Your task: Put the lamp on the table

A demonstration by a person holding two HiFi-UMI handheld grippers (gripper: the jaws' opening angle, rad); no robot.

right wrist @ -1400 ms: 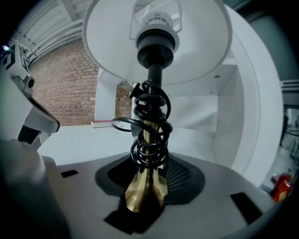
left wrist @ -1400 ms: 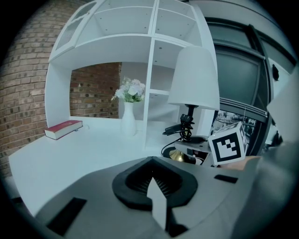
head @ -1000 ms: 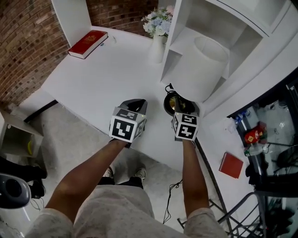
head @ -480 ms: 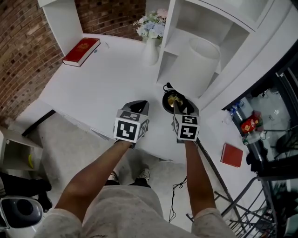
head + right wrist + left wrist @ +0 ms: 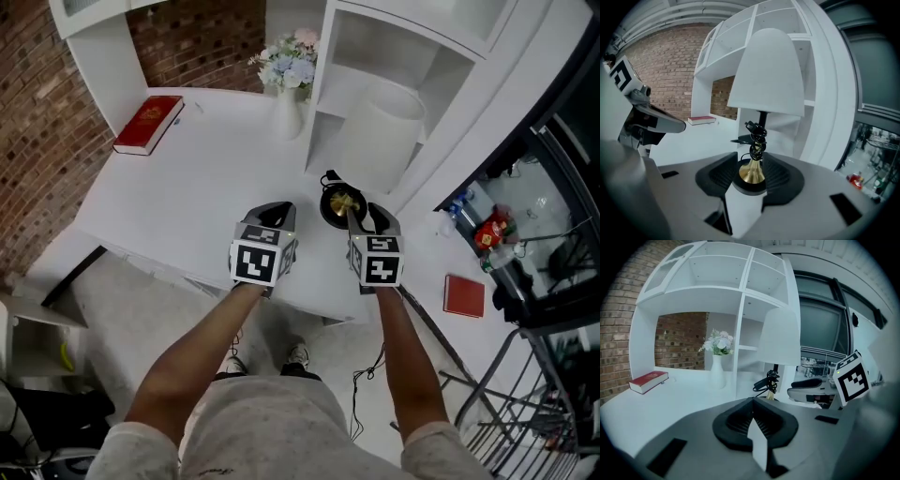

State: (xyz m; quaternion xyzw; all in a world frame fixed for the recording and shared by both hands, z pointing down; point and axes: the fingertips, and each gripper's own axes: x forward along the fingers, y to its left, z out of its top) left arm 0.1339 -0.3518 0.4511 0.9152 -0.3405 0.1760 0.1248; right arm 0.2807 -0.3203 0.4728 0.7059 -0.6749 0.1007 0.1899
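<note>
The lamp stands upright at the table's (image 5: 187, 187) near right corner, next to the shelf unit. It has a white shade (image 5: 380, 141), a brass stem and a round black base (image 5: 337, 202), with its cord bundled round the stem. My right gripper (image 5: 368, 216) is open. Its jaws stand apart with the base (image 5: 752, 180) at their tips, under the shade (image 5: 766, 70). My left gripper (image 5: 274, 208) hovers over the table's front edge, left of the lamp. It is shut and empty (image 5: 752, 401), and the lamp (image 5: 778, 338) shows ahead to its right.
A white shelf unit (image 5: 403, 56) rises behind the lamp. A vase of flowers (image 5: 286, 89) stands at the back, and a red book (image 5: 148, 124) lies far left. Another red book (image 5: 465, 295) and some bottles (image 5: 487, 234) sit off to the right.
The right gripper has drawn back a little from the lamp base. The head view has shifted, so the table now shows lower left. The left gripper stays shut.
</note>
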